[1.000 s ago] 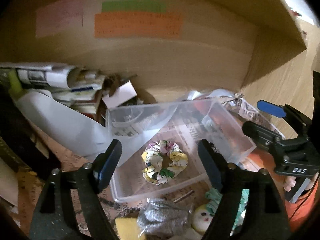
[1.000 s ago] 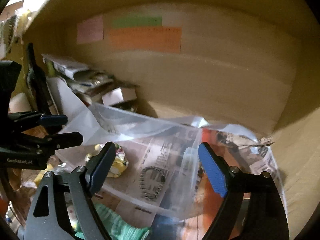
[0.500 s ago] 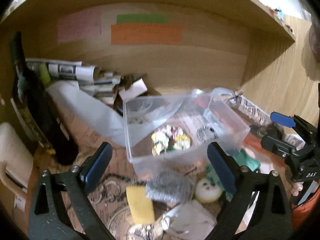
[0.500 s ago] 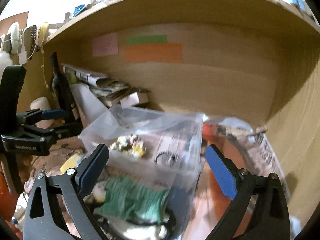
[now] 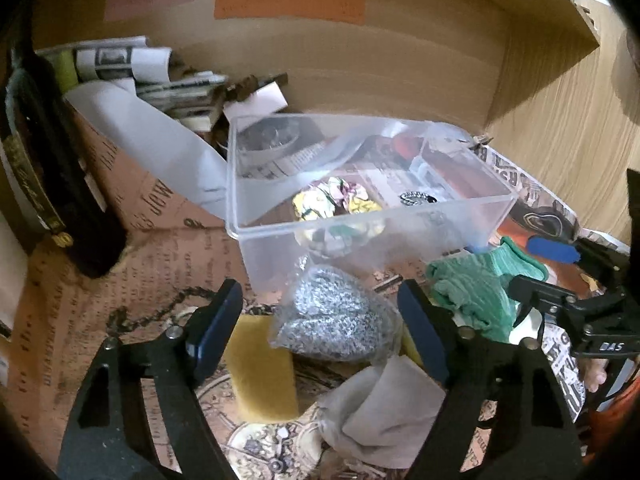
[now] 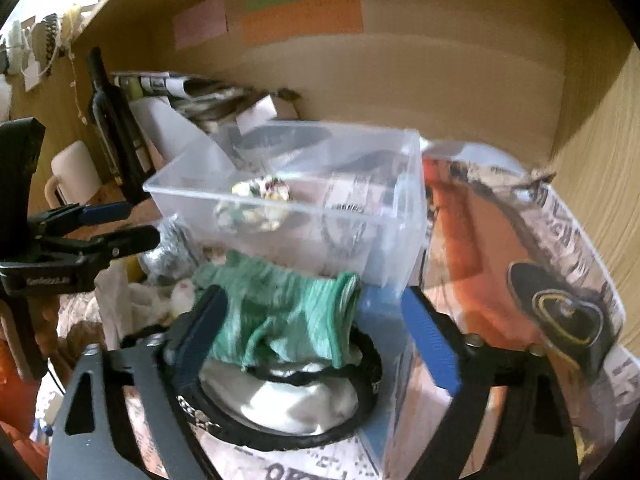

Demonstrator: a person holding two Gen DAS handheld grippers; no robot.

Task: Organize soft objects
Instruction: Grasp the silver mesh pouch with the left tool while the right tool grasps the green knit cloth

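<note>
A clear plastic box [image 5: 400, 216] [image 6: 360, 240] stands on the shelf and holds a floral scrunchie [image 5: 332, 200] [image 6: 260, 196] and a small dark ring [image 5: 414, 198]. My left gripper [image 5: 320, 324] is open, low over a bagged silver scouring pad [image 5: 336, 316], with a yellow sponge [image 5: 260, 368] and a grey cloth [image 5: 384, 404] beside it. My right gripper [image 6: 312, 332] is open around a green knitted cloth [image 6: 280, 312] [image 5: 472, 288] that lies on a white soft thing ringed by a black band [image 6: 288, 396].
A dark bottle [image 5: 44, 160] [image 6: 116, 120] stands at the left, with a white mug [image 6: 76, 168] beside it in the right wrist view. Rolled papers [image 5: 120, 64] are piled at the back. Wooden walls close the back and right. Newspaper lines the shelf floor.
Both grippers have pulled back from the box and dropped lower. The left now sits over the scouring pad and the right straddles the green cloth. The scrunchie stays in the box.
</note>
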